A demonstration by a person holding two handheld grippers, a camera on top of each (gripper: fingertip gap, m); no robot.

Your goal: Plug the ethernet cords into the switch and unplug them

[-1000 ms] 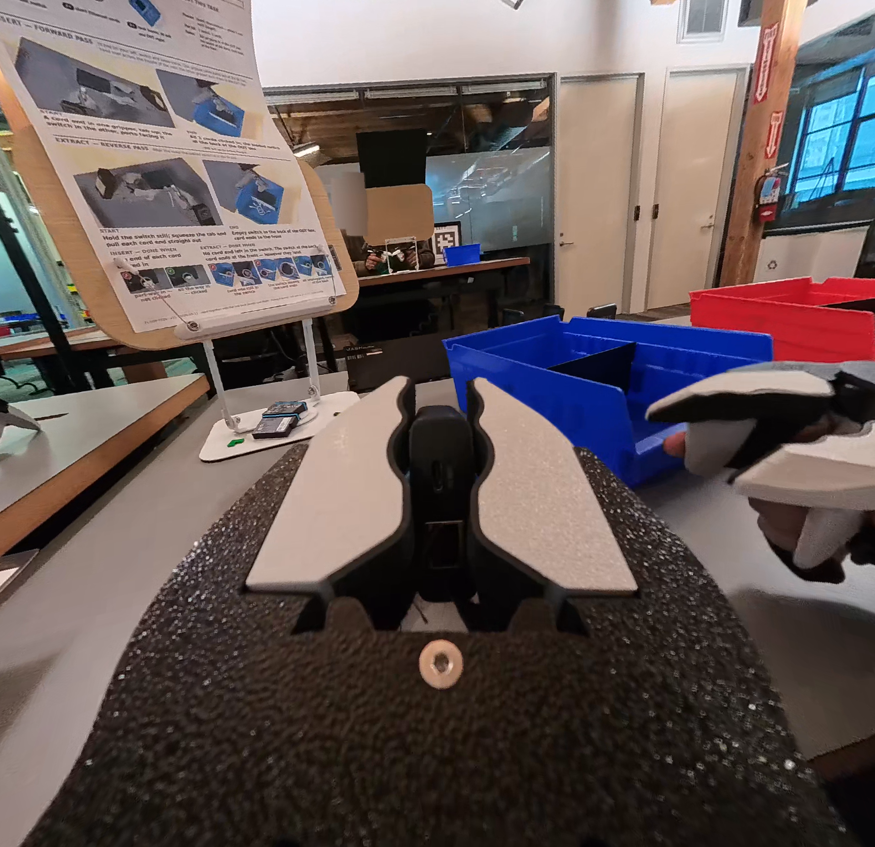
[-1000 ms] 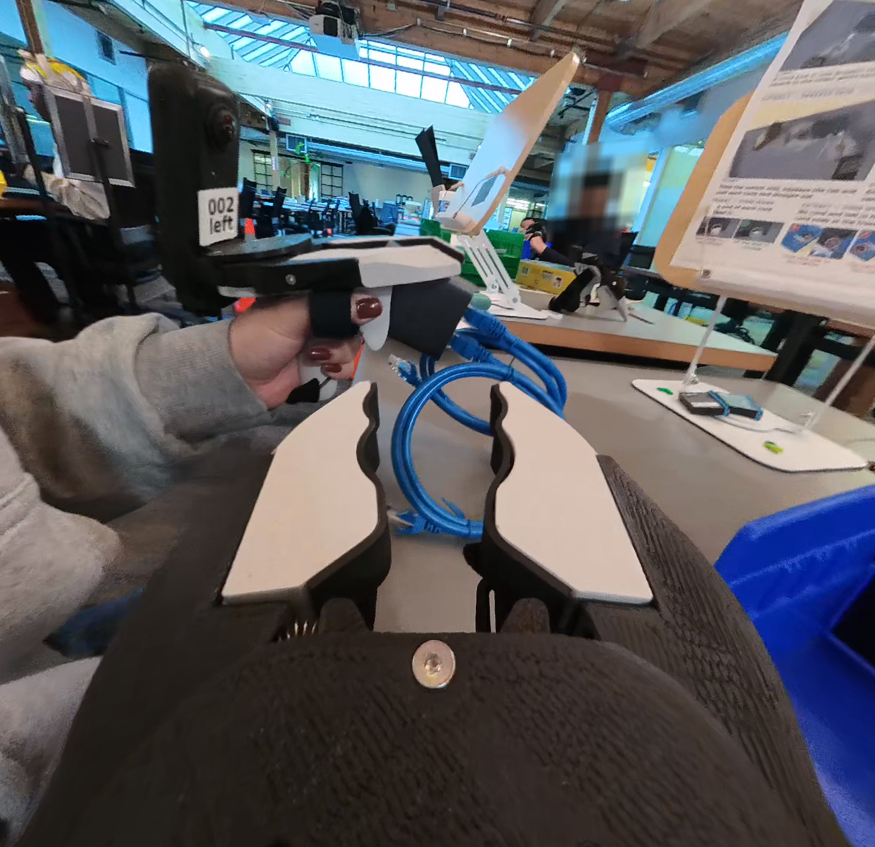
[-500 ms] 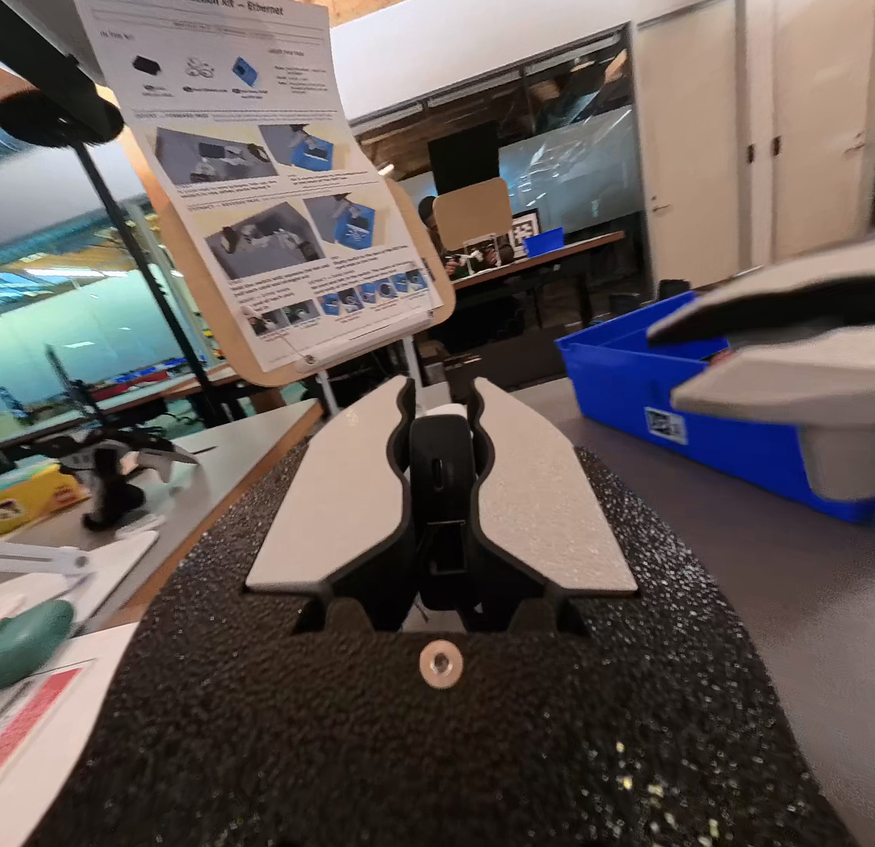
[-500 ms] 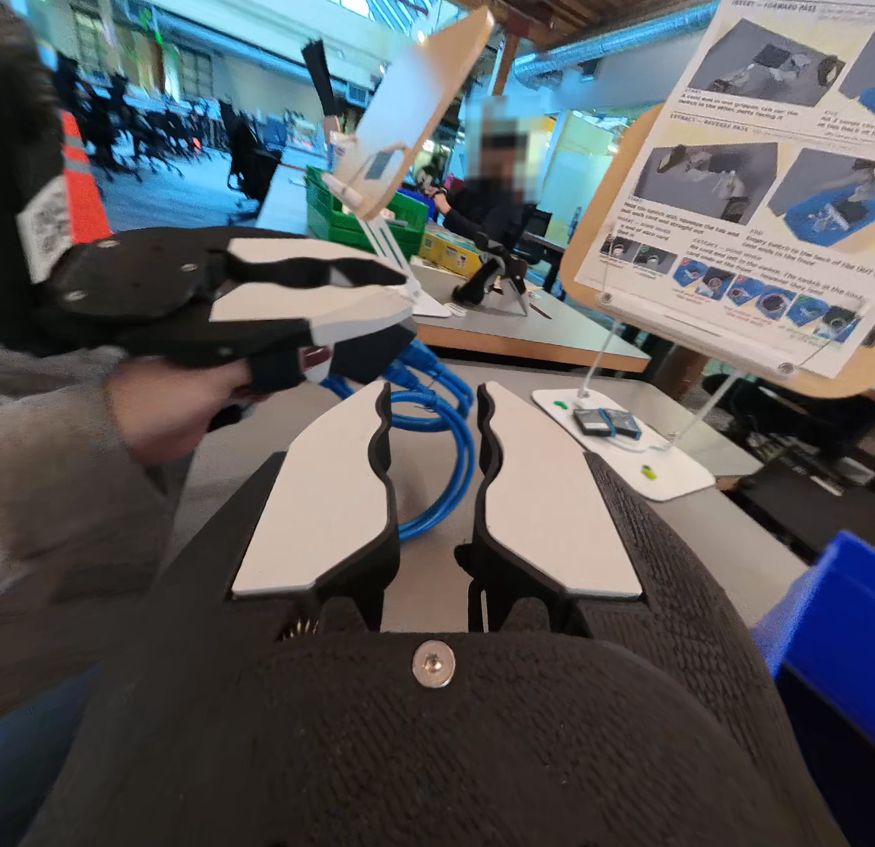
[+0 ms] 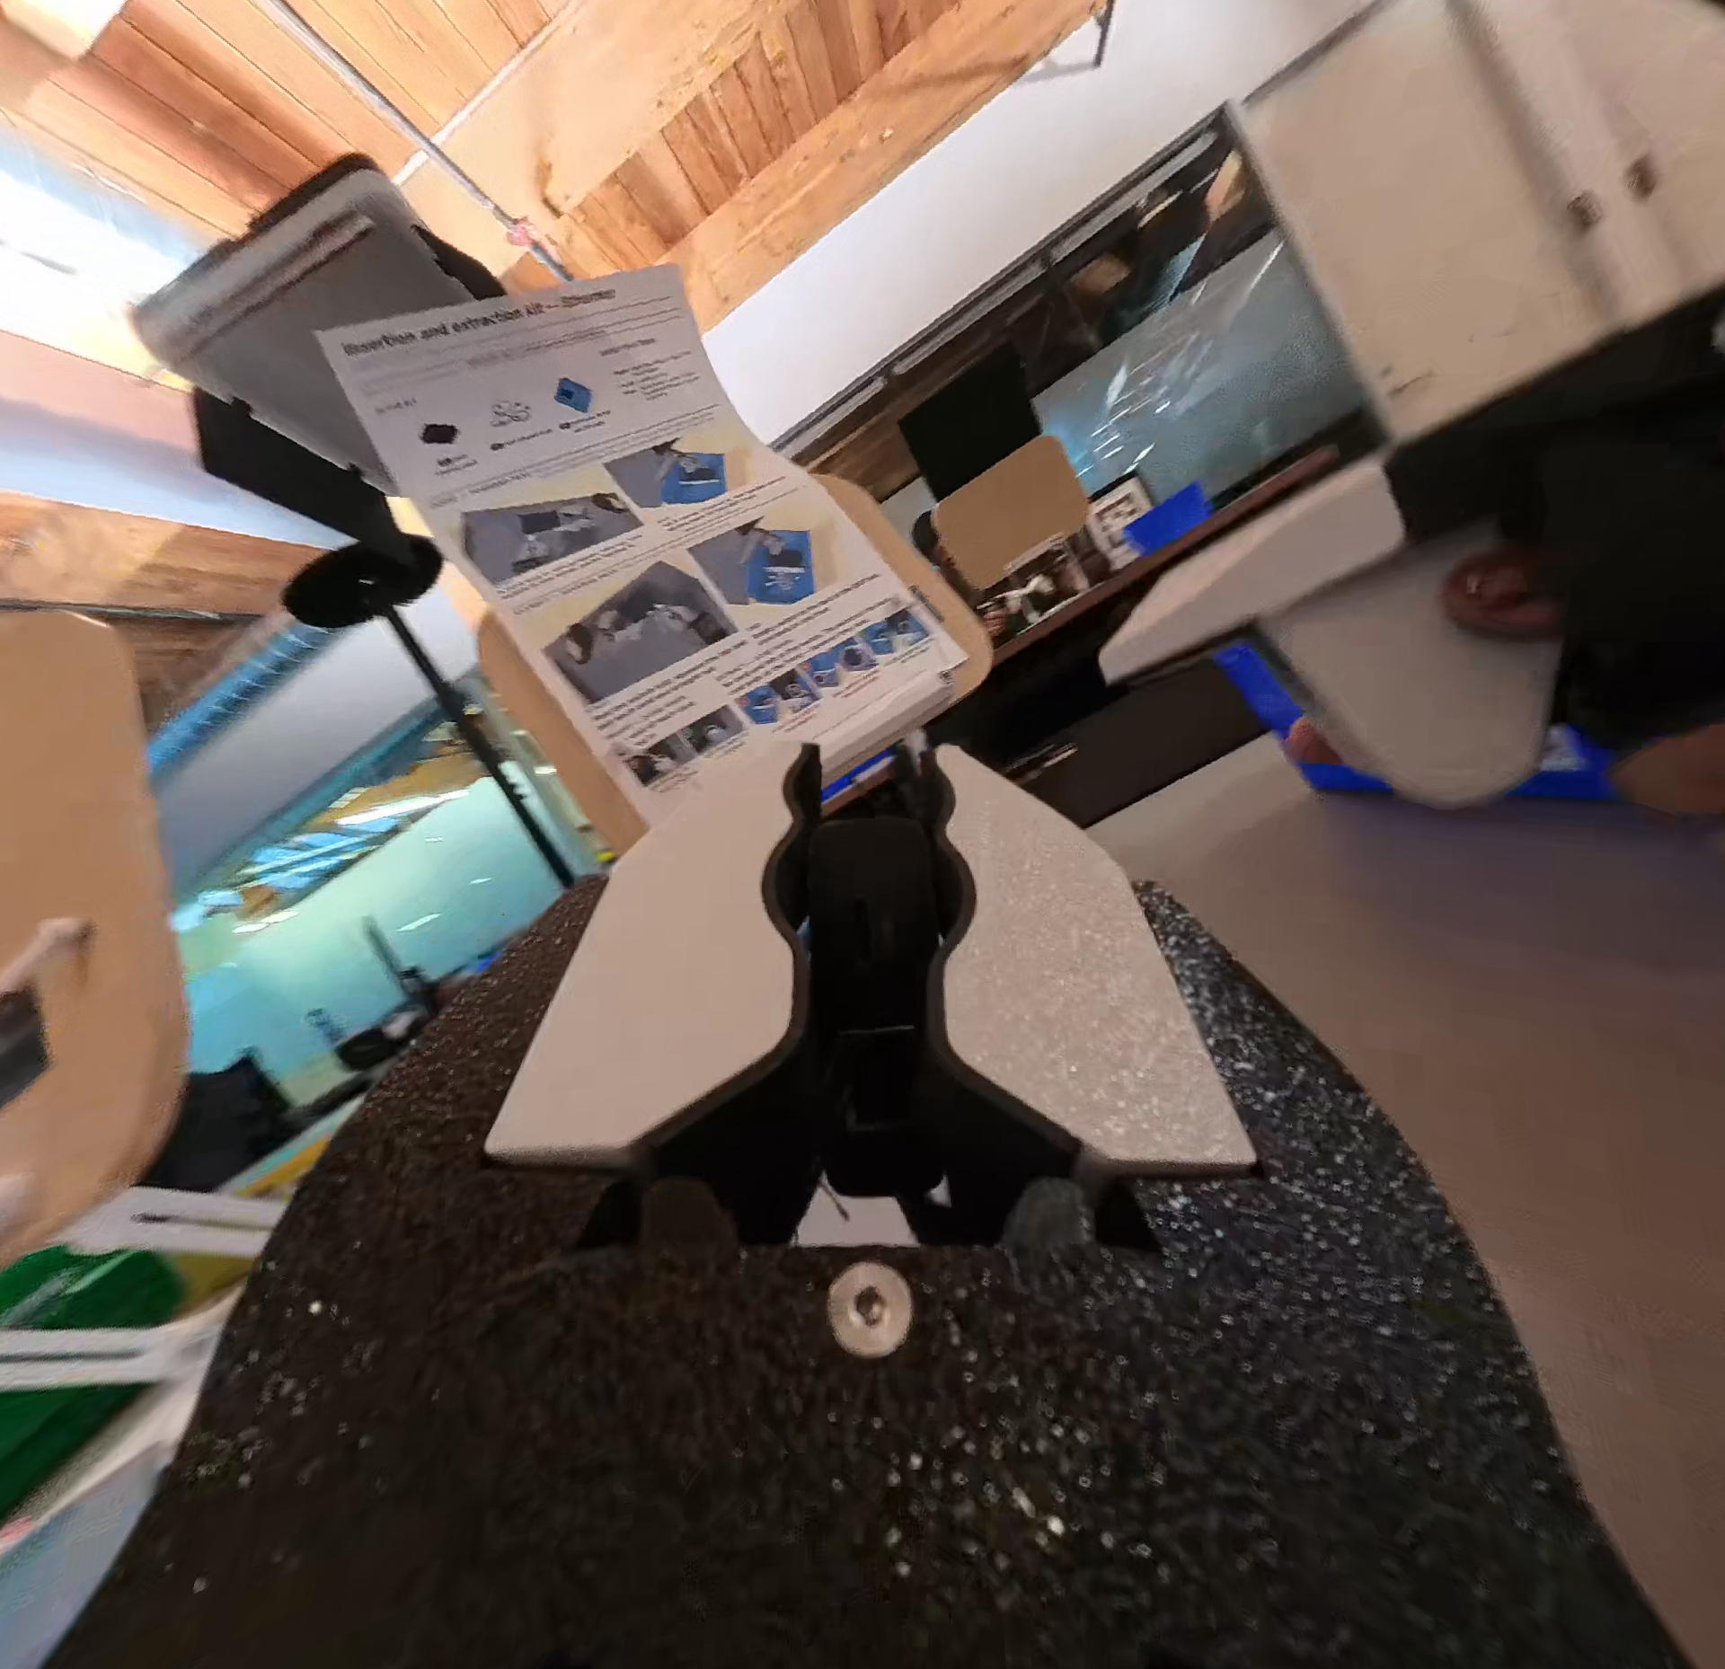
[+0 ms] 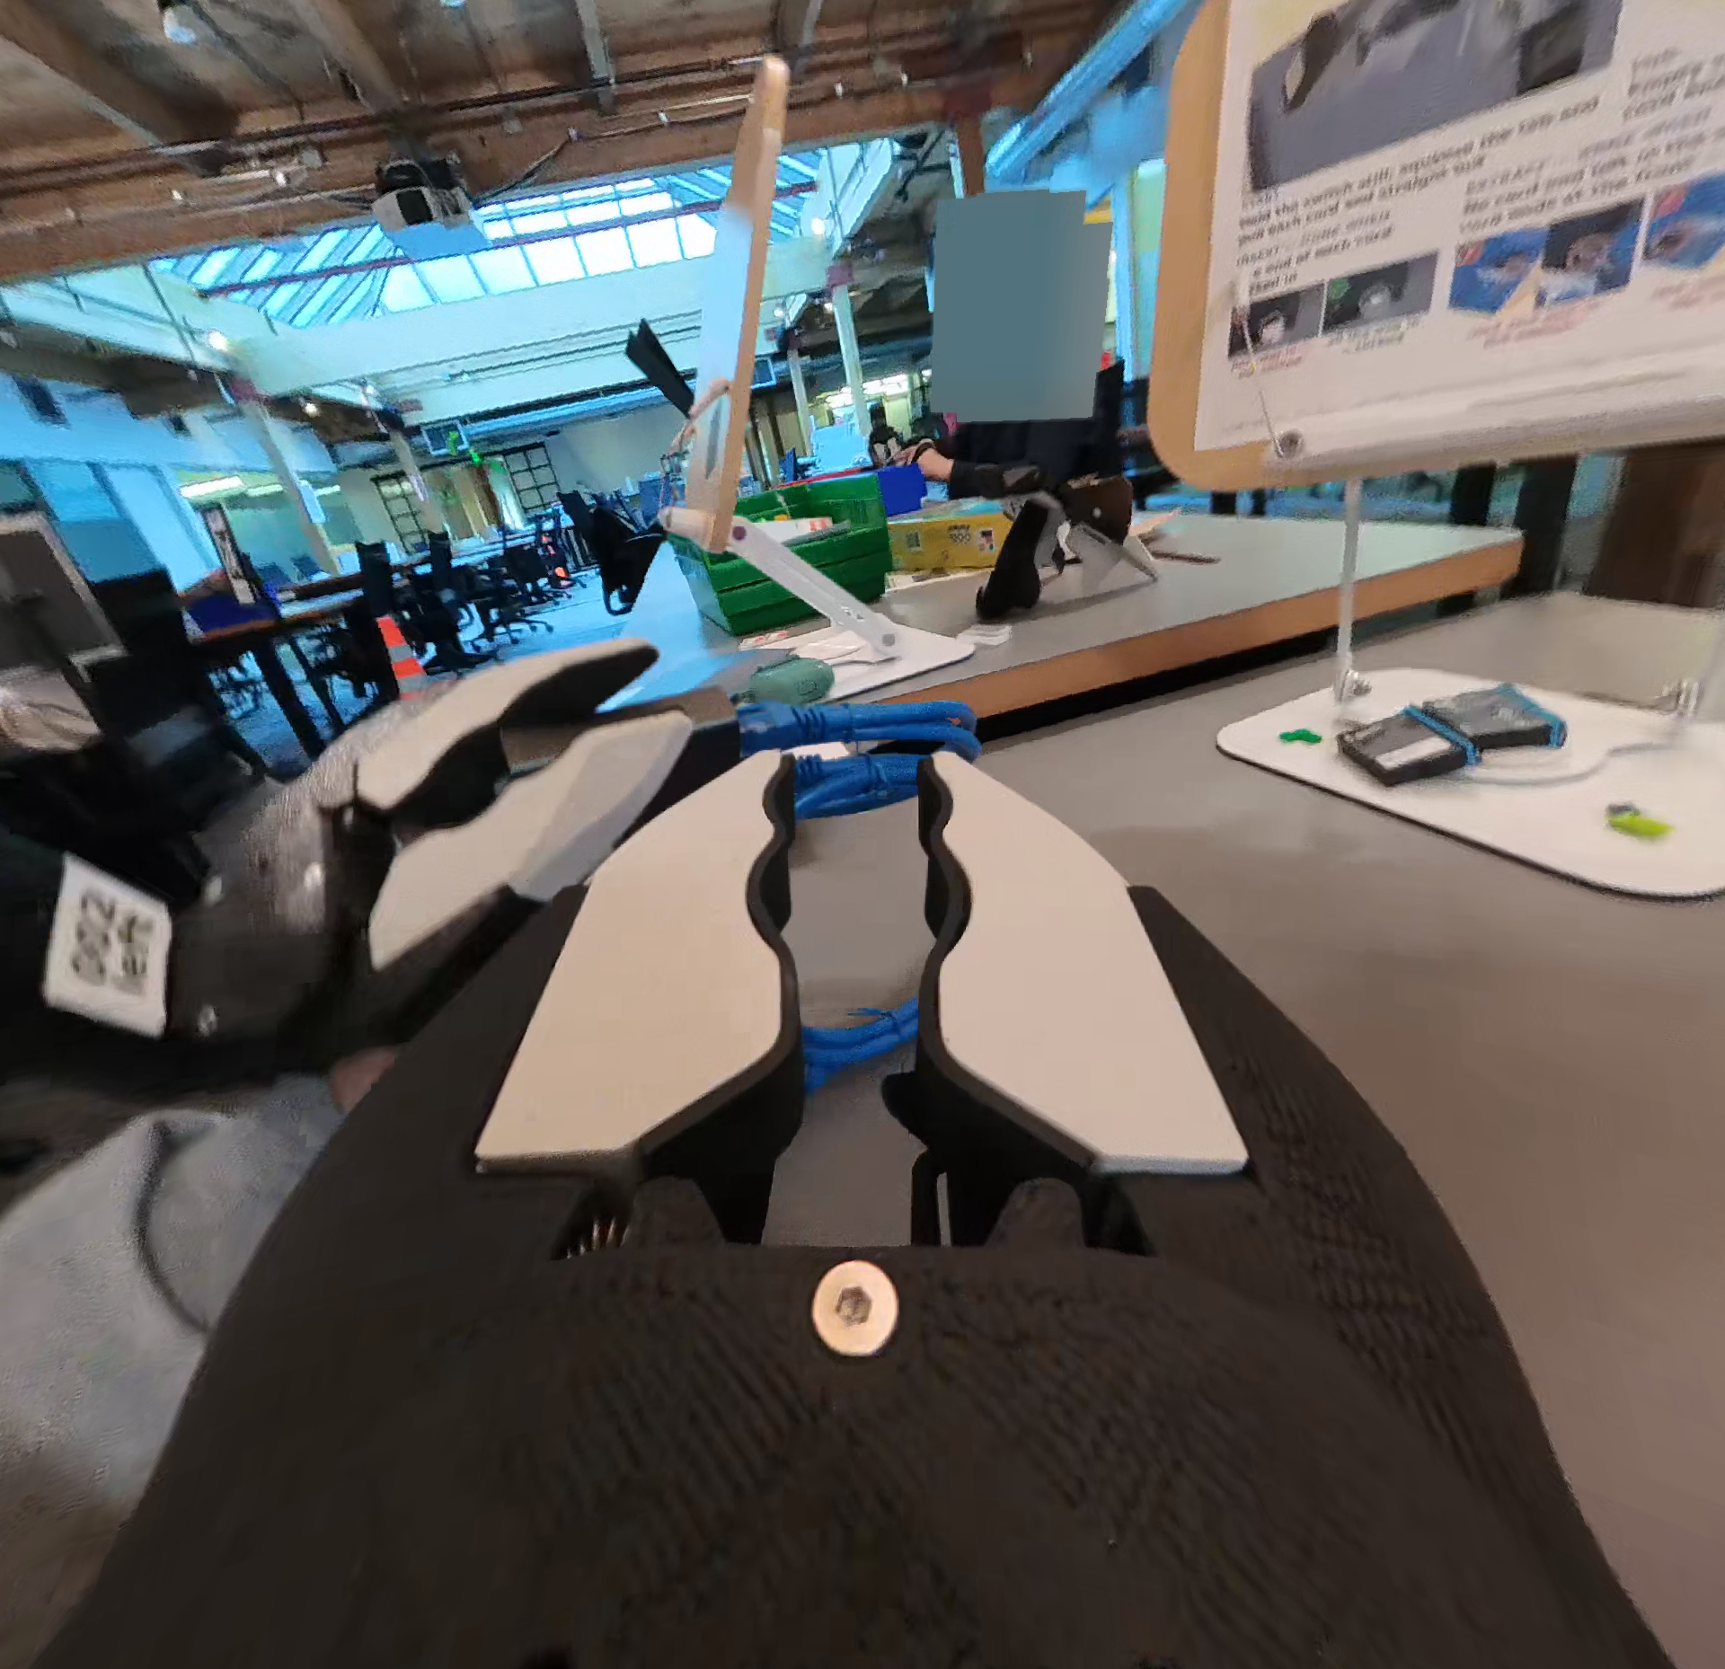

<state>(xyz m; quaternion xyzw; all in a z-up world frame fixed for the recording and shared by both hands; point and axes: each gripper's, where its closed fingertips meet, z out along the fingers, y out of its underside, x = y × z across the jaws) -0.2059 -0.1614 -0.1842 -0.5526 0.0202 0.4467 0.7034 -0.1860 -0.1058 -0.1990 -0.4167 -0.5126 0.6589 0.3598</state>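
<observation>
Left gripper (image 6: pixel 644 719) clamped on the black switch (image 5: pixel 873 934), blue cords (image 6: pixel 868 724) plugged in. Right gripper (image 6: pixel 854 775) partly open around one cord, not squeezing.

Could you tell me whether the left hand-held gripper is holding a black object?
Yes, the left hand-held gripper clamps the black switch.

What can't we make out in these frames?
1. Left wrist view: the ports of the switch are hidden. They face away, behind its own body, which is clamped in the left tongs.
2. Right wrist view: whether the right tongs press the blue cords is unclear, as the fingertips cover the contact.
3. Left wrist view: the right tongs are motion-blurred and cut off by the right edge.
</observation>
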